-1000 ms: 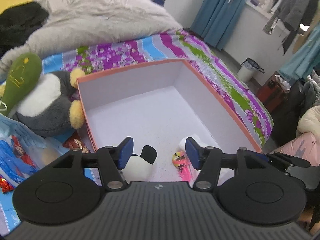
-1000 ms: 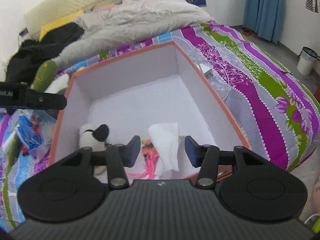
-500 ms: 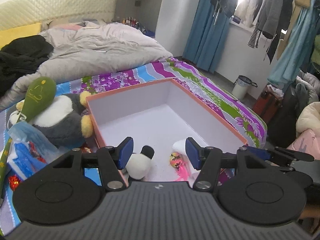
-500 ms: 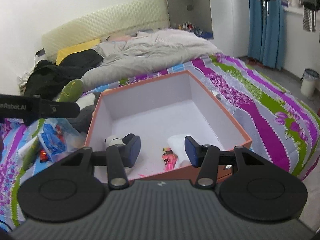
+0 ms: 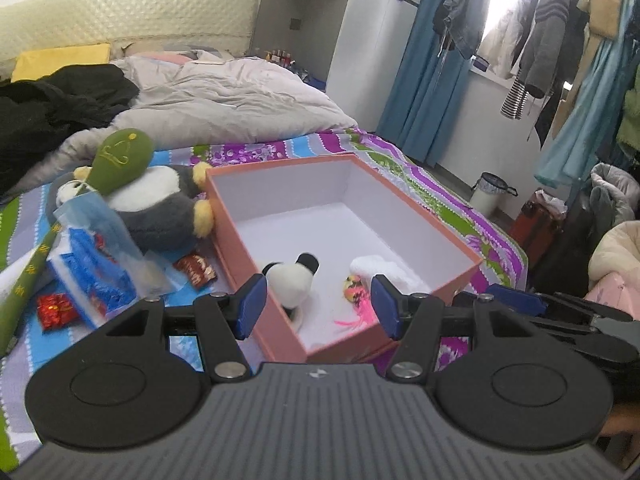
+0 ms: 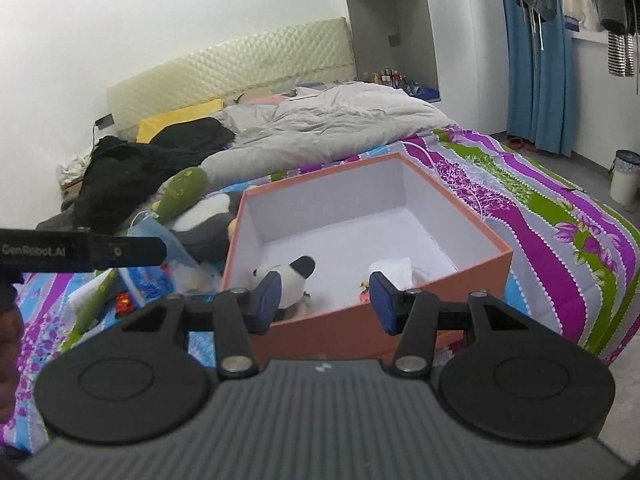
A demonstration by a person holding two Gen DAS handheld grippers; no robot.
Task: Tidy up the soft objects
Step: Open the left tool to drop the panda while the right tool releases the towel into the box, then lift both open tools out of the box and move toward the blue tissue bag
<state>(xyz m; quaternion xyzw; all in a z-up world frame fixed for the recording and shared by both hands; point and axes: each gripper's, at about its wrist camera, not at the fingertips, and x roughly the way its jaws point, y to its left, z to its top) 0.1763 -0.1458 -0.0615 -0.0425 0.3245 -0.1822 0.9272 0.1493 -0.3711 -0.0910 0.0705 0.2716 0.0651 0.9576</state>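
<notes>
An orange box (image 5: pixel 420 208) (image 6: pixel 460 216) with a white inside sits on the striped bed. In it lie a small panda plush (image 5: pixel 294 282) (image 6: pixel 288 278), a yellow-pink feathered toy (image 5: pixel 354 292) and a white cloth (image 5: pixel 384 270) (image 6: pixel 394 270). A grey-white penguin plush (image 5: pixel 160 208) (image 6: pixel 212 220) with a green toy (image 5: pixel 120 160) lies left of the box. My left gripper (image 5: pixel 318 306) and right gripper (image 6: pixel 326 300) are both open and empty, held back from the box's near edge.
Blue plastic bags (image 5: pixel 92 264) and red snack packets (image 5: pixel 196 270) lie left of the box. A grey duvet (image 5: pixel 224 100) and black clothes (image 5: pixel 48 112) cover the bed's far end. A bin (image 5: pixel 490 196) and hanging clothes (image 5: pixel 560 40) stand to the right.
Both grippers have pulled back and up from over the box, so the whole box and room now show. Both stay open and empty.
</notes>
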